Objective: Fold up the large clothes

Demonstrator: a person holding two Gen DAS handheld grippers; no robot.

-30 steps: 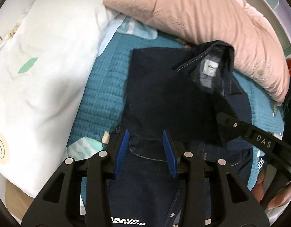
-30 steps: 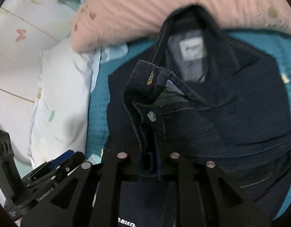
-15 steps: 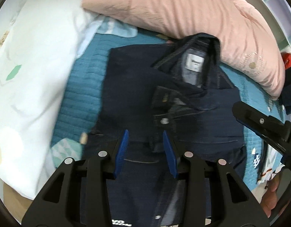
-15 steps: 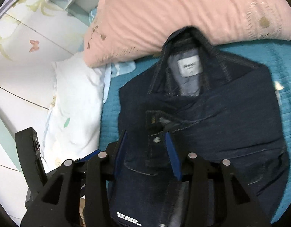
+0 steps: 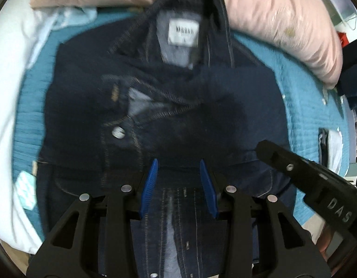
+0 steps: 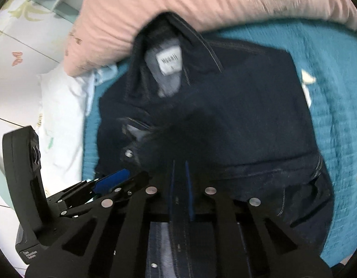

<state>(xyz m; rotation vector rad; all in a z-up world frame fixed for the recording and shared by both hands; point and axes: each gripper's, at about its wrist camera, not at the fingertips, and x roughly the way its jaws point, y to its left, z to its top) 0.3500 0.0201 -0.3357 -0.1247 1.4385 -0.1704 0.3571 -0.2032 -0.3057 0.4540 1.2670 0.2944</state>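
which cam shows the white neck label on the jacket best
The left wrist view: the neck label faces the camera nearly square, large, and its print is almost legible. In the right wrist view the same label is smaller, tilted and more motion-blurred, so its print is unreadable, though it is unobstructed inside the collar there too.

A teal quilted bedspread (image 5: 301,97) covers the bed. A pink pillow (image 6: 201,7) lies along its far edge, a white pillow (image 6: 62,106) at the far left corner, beside a butterfly-patterned wall (image 6: 18,55).

pink pillow (image 5: 259,7), white pillow (image 5: 6,92) and teal quilted bedspread (image 5: 301,106) beneath
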